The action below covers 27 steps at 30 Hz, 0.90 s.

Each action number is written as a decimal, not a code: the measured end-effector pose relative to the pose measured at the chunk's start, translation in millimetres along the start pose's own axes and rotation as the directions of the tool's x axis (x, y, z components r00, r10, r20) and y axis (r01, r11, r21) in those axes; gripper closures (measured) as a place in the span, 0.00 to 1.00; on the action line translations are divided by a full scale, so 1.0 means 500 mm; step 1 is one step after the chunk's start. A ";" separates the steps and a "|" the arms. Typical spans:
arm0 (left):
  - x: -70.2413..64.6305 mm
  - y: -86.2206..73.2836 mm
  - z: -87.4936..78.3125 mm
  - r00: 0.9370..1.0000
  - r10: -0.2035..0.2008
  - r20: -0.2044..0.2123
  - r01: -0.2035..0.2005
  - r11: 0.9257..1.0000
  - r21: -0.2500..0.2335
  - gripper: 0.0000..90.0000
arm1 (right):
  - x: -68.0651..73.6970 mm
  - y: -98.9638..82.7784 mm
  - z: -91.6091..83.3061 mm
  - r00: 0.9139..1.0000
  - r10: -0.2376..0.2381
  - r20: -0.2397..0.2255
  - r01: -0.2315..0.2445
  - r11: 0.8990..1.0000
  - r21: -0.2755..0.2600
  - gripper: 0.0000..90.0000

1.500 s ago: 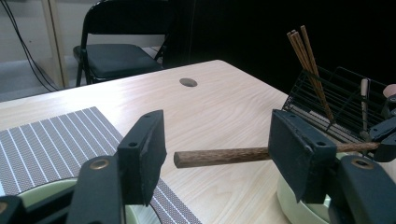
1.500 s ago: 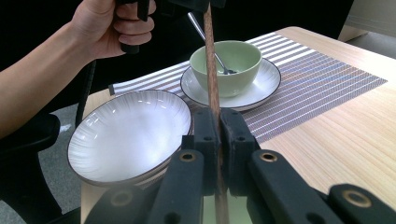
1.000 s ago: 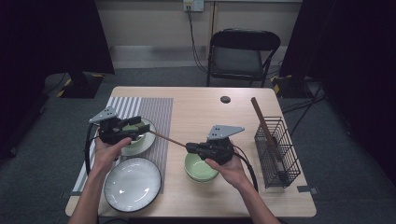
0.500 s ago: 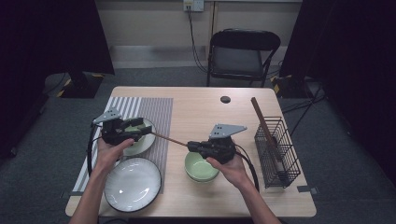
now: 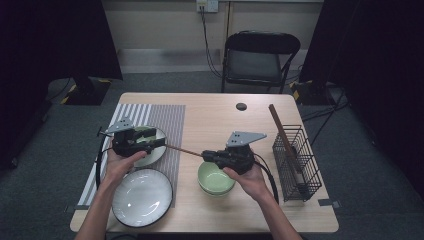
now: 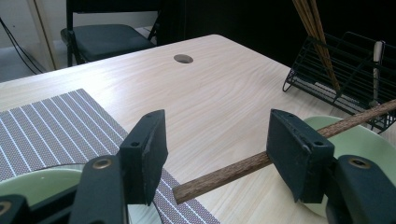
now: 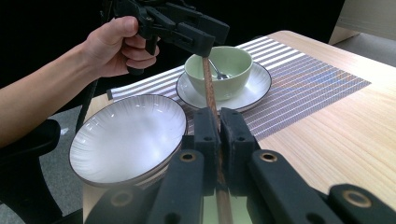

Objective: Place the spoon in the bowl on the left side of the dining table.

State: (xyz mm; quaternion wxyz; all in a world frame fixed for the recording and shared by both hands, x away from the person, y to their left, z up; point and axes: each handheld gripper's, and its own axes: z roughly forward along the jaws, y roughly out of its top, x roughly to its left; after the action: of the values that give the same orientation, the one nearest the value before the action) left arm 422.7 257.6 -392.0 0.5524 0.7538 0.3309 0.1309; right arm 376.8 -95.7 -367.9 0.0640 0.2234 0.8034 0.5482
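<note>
My right gripper [image 7: 212,140] is clamped on a wooden stick [image 7: 208,88], jaws pinched tight around it; my left gripper [image 6: 219,154] stands wide apart, the stick's free end lying between its jaws, pressed against one pad and clear of the other. Since a second ago my left hand [image 5: 120,162] has slid in from 9 o'clock toward the stick tip, so I judge a hand-over is set up, not yet closed. Outward: green bowl [image 5: 216,177] under my right hand, small bowl on saucer [image 7: 224,65] at 12 beyond the stick, white plate [image 5: 142,197] at 7, wire rack [image 5: 295,160] at 3.
</note>
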 end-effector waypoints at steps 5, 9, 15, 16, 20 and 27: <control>-0.001 0.000 0.001 0.999 -0.021 0.039 0.022 1.000 -0.009 0.42 | 0.000 0.002 -0.004 1.000 -0.008 -0.003 0.008 1.000 -0.006 0.96; -0.012 0.008 -0.004 0.999 0.004 0.046 -0.003 1.000 -0.031 0.42 | -0.001 0.002 -0.005 1.000 -0.006 -0.001 0.006 1.000 -0.003 0.96; -0.044 0.024 -0.005 0.993 0.104 0.058 -0.101 0.994 -0.050 0.41 | -0.010 -0.003 -0.004 1.000 0.010 0.009 -0.010 1.000 0.017 0.96; -0.048 0.025 -0.002 0.991 0.114 0.065 -0.111 0.993 -0.041 0.41 | -0.010 -0.003 -0.004 1.000 0.010 0.010 -0.010 1.000 0.018 0.96; -0.067 0.023 0.018 0.981 0.162 0.104 -0.162 0.987 -0.011 0.39 | -0.008 0.001 -0.007 1.000 0.005 0.012 -0.005 1.000 0.014 0.96; -0.088 0.012 0.045 0.966 0.235 0.109 -0.241 0.969 0.047 0.37 | -0.008 0.005 -0.015 1.000 0.008 0.014 -0.008 1.000 0.003 0.96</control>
State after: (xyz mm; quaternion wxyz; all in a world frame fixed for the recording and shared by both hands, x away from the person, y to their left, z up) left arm 404.9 211.6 -387.0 0.5260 0.8101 0.2128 0.1476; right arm 378.4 -103.2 -363.4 0.0670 0.2306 0.8029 0.5456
